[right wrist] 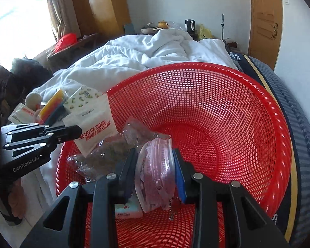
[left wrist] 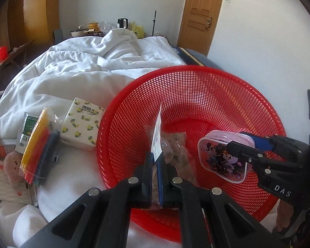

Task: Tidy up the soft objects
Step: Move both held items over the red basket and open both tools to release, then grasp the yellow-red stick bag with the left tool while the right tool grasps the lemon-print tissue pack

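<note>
A red mesh basket (left wrist: 196, 86) lies on the white bed; it also shows in the right wrist view (right wrist: 227, 95). My left gripper (left wrist: 154, 161) is shut on a clear bag with a brown plush and a white card (left wrist: 171, 150), held over the basket's near side; it shows in the right wrist view (right wrist: 97, 124). My right gripper (right wrist: 155, 161) is shut on a pink cartoon pouch (right wrist: 155, 169) inside the basket; the pouch shows in the left wrist view (left wrist: 221, 159).
On the bed left of the basket lie a lemon-print tissue pack (left wrist: 80, 124), a bag of coloured strips (left wrist: 39, 144), a green packet (left wrist: 26, 130) and a pink plush (left wrist: 12, 165). A small white packet (right wrist: 128, 208) lies in the basket. The rumpled duvet (left wrist: 82, 66) is behind.
</note>
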Motion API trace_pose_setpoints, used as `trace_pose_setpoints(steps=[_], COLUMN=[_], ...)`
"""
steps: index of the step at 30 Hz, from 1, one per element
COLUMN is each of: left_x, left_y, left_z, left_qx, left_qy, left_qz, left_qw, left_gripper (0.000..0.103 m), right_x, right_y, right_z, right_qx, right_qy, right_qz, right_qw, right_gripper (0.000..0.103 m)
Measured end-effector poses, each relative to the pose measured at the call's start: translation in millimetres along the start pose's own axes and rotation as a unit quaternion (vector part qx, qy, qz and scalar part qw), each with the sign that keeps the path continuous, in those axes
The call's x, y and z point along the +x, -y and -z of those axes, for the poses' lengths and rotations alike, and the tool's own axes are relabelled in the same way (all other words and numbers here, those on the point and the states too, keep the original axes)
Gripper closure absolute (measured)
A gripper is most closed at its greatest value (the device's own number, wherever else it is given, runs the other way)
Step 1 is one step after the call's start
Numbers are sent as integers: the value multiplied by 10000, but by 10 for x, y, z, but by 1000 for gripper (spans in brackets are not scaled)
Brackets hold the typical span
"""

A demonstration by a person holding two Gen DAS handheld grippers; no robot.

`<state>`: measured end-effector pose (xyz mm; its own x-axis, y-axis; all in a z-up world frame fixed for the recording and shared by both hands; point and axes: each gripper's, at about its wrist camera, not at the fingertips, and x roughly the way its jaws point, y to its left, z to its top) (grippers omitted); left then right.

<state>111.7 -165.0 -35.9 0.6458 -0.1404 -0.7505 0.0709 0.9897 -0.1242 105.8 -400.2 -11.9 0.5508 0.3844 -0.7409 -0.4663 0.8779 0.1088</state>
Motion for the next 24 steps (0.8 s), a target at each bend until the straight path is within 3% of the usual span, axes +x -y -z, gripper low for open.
trace_pose_setpoints(steps=[4, 6, 7, 8, 11, 15, 20, 24], left_x=[40, 0, -18, -60, -278, -772, -1345, -1344], left_y=[15, -6, -21, -41, -125, -339, -778, -1060], left_z=[58, 80, 81, 91, 135, 192, 347, 410], left_qx=[128, 109, 90, 67, 8, -90, -200, -287], left_qy=[-102, -79, -80, -68, 181, 691, 1702, 1781], left_qz=[-49, 39, 87, 129, 183, 323, -562, -1114], left_qw=[9999, 9999, 9999, 9999, 9997, 9970, 9836, 9773], left_gripper=[94, 72, 48, 35, 35, 31, 23, 23], right_x=[50, 57, 64, 68, 66, 6, -192, -443], right_y=[-81, -65, -53, -46, -16, -18, -54, -138], right_z=[45, 53, 48, 46, 50, 38, 43, 70], right_qx=[-260, -242, -219, -196, -158, -122, 10, 10], right_qy=[-134, -142, -151, -153, -121, 19, 467, 956], right_qz=[164, 87, 67, 52, 16, -43, -431, -1124], right_qw=[9994, 9996, 9996, 9997, 9998, 9999, 9980, 9891], right_gripper=[69, 69, 68, 68, 60, 57, 54, 35])
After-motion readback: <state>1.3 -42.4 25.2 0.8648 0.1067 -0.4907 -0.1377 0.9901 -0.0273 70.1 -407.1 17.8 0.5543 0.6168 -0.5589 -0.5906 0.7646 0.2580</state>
